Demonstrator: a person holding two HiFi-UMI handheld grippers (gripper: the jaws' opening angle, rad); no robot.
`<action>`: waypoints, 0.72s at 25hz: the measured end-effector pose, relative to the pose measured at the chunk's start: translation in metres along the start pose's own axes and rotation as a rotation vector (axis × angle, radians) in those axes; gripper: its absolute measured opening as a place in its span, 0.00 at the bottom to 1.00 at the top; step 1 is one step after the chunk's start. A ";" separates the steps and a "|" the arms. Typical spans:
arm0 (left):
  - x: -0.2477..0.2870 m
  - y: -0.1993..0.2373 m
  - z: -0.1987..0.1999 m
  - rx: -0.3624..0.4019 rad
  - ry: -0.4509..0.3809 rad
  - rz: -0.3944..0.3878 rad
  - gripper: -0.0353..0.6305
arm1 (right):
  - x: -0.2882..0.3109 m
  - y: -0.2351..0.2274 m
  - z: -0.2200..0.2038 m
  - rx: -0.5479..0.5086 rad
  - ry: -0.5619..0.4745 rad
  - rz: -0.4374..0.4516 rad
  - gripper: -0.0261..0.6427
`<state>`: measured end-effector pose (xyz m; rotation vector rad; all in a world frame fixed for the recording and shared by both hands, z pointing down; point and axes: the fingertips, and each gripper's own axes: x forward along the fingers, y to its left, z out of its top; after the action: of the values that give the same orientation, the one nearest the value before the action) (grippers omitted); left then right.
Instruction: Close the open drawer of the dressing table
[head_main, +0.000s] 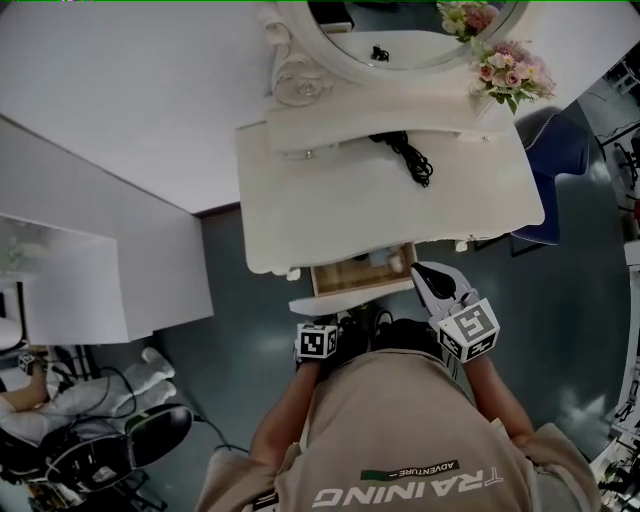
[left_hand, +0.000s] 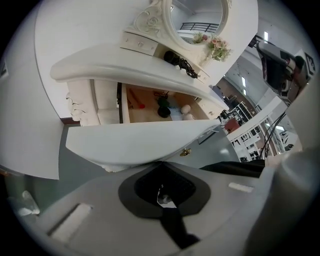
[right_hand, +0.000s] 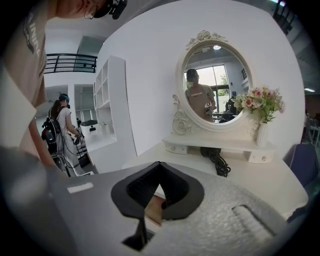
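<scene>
Under the counter (head_main: 330, 220), the stiff wooden drawer (left_hand: 140, 142) should slide easily if pushed on its front; my left hand-held gripper (left_hand: 160, 163) and right hand-held gripper (right_hand: 159, 164) are pressed together, empty.

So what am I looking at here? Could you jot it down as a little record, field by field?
Furniture: white dressing table with oval mirror
On top: black cable, pink flowers
Drawer: open, small items inside
Left gripper: jaws together, empty, tip close under the drawer front
Right gripper: jaws together, empty, above the table's front edge
Task state: drawer not yet closed
</scene>
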<state>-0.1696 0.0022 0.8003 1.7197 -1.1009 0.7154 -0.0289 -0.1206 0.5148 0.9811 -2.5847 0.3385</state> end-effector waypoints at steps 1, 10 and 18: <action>0.001 0.001 0.002 0.006 0.002 -0.004 0.08 | 0.002 0.001 0.000 -0.001 0.002 -0.001 0.04; 0.002 0.011 0.025 0.018 0.013 -0.021 0.08 | 0.003 -0.011 0.005 0.066 -0.019 -0.054 0.04; 0.008 0.023 0.045 -0.056 -0.014 0.009 0.08 | 0.004 -0.028 0.004 0.073 -0.030 -0.046 0.04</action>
<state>-0.1873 -0.0462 0.7985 1.6756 -1.1289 0.6722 -0.0139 -0.1450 0.5159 1.0774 -2.5879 0.4119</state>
